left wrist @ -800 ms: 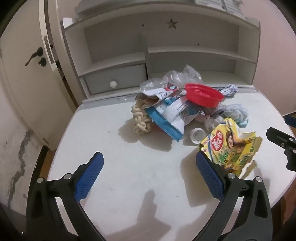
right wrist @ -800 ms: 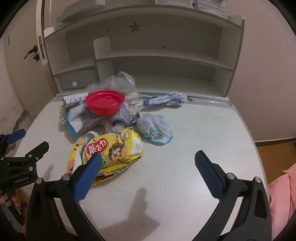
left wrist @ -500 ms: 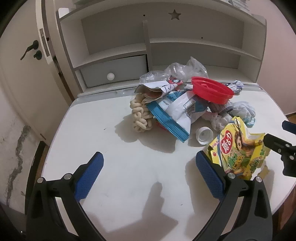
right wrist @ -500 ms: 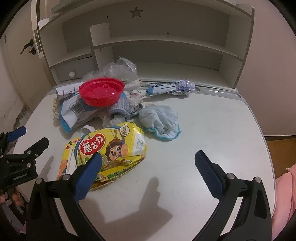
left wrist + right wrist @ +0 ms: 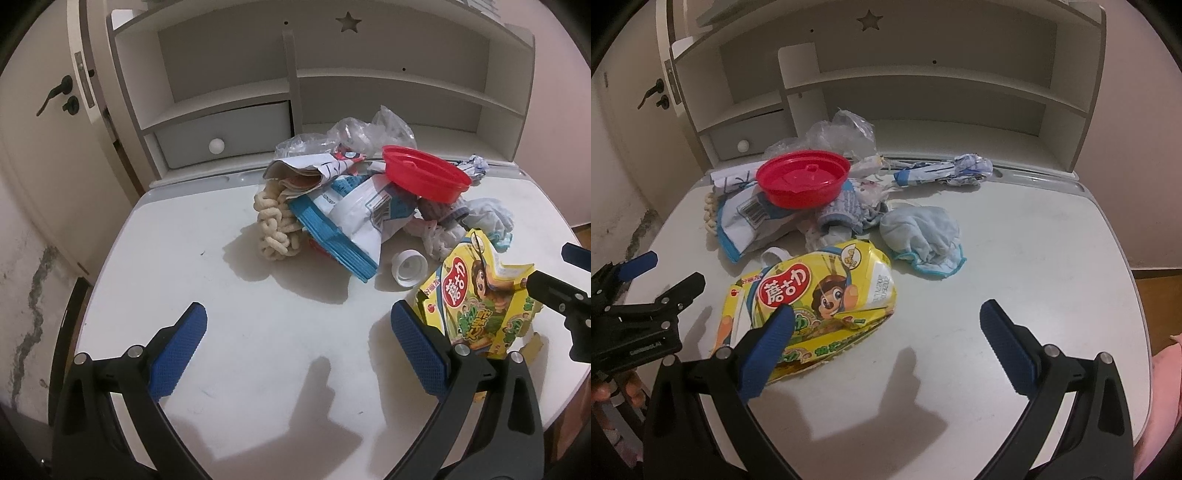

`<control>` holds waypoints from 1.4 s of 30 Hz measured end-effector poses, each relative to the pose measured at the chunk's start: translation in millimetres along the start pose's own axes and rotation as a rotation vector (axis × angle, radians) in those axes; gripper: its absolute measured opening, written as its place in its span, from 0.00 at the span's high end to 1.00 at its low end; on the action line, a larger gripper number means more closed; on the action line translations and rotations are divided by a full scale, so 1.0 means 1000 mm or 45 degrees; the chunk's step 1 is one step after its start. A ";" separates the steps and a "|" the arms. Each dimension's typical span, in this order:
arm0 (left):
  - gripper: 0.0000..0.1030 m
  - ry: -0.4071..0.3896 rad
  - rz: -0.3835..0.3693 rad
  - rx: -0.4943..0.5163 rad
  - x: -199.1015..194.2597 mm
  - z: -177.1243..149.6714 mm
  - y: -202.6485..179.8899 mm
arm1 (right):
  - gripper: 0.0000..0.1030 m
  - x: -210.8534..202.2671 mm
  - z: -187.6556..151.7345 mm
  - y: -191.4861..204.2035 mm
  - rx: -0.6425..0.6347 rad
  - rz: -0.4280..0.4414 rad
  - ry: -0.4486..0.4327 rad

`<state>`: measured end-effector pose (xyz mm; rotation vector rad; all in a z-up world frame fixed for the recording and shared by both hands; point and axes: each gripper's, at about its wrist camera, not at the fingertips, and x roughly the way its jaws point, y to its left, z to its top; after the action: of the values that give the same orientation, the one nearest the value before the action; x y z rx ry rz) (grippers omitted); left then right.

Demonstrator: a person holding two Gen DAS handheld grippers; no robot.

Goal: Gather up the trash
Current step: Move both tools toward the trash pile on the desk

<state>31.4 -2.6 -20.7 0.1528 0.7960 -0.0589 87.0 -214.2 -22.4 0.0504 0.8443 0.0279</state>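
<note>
A pile of trash lies on the white desk (image 5: 229, 332): a yellow snack bag (image 5: 820, 295) (image 5: 476, 295), a red plastic lid (image 5: 803, 179) (image 5: 424, 173), a blue-and-white wrapper (image 5: 351, 221), a white bottle cap (image 5: 408, 266), a crumpled clear bag (image 5: 369, 129) and a cream braided rope (image 5: 273, 229). My left gripper (image 5: 299, 347) is open and empty, over the desk in front of the pile. My right gripper (image 5: 886, 343) is open and empty, its left finger over the snack bag's near edge.
A light blue cloth mask (image 5: 923, 236) and a crumpled blue-white paper (image 5: 945, 171) lie right of the pile. A white shelf unit with a drawer (image 5: 221, 133) stands at the back. A door (image 5: 44, 110) is at the left.
Both grippers have moved forward toward the pile. The snack bag and the pile look larger and nearer. Both grippers stay open.
</note>
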 end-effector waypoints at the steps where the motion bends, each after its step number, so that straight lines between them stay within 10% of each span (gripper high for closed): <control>1: 0.06 -0.002 0.001 0.000 -0.001 0.000 0.000 | 0.06 -0.002 0.000 0.000 0.006 0.008 -0.010; 18: 0.06 -0.080 0.050 -0.041 -0.041 -0.009 0.023 | 0.06 -0.036 -0.015 -0.002 -0.011 -0.002 -0.067; 42: 0.06 -0.029 -0.029 -0.063 -0.031 -0.011 0.052 | 0.06 0.002 -0.024 0.012 0.273 0.154 0.157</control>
<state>7.7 50.2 0.3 0.0960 0.7760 -0.0621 70.1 -201.7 -38.9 0.3043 0.9644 0.0547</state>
